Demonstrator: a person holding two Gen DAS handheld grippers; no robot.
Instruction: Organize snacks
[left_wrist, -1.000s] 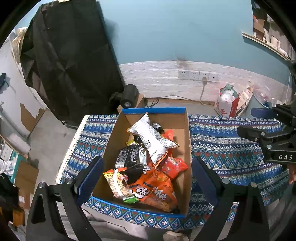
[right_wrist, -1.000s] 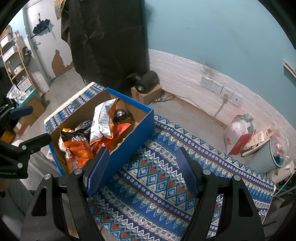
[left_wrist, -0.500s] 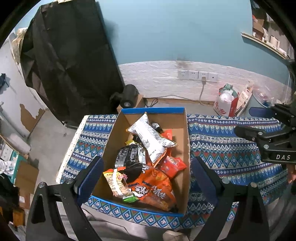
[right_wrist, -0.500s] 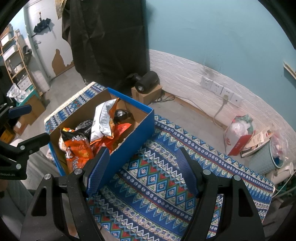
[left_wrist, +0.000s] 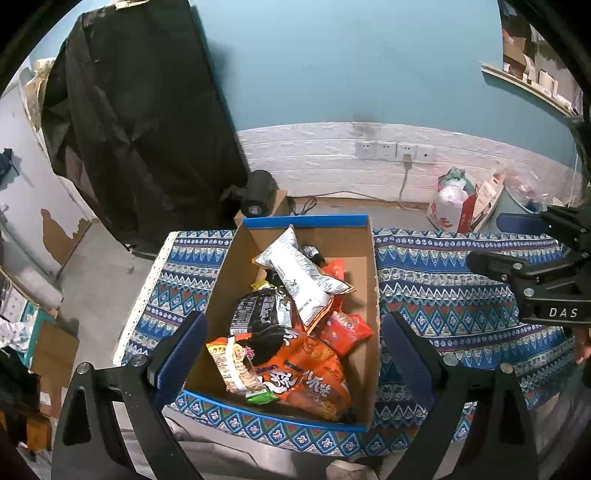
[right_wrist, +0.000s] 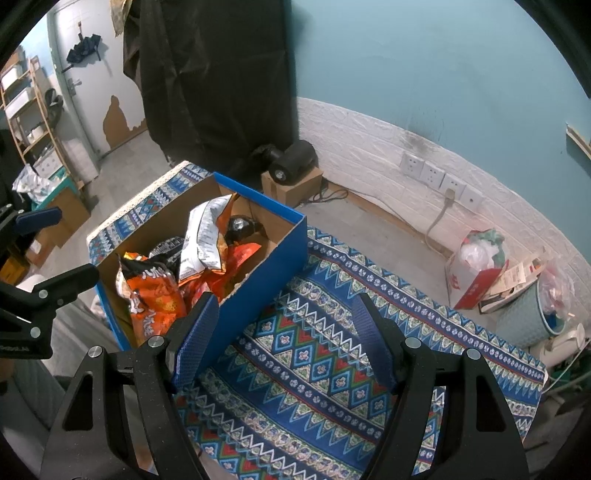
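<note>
All visible snack packets (left_wrist: 291, 325) lie piled inside the cardboard box (left_wrist: 371, 295) on the tabletop (right_wrist: 314, 350), none beside it, while both the left hand-held gripper (left_wrist: 291, 354) and the right hand-held gripper (right_wrist: 284, 332) hover wide apart and empty, fitting either a filled box or one awaiting sorting.

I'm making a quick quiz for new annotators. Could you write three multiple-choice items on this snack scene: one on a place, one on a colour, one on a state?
1. Where are the snack packets?
A. Inside the cardboard box
B. Spread on the cloth
C. On the floor

2. What colour is the box's outside?
A. Red
B. Blue
C. Green

3. How does the left gripper stand?
A. Shut on a packet
B. Shut, empty
C. Open, empty

Answers:
1 A: the snack packets all lie within the cardboard box.
2 B: its outer wall shows blue in the right wrist view.
3 C: the left gripper has its fingers spread wide above the box, holding nothing.
</note>
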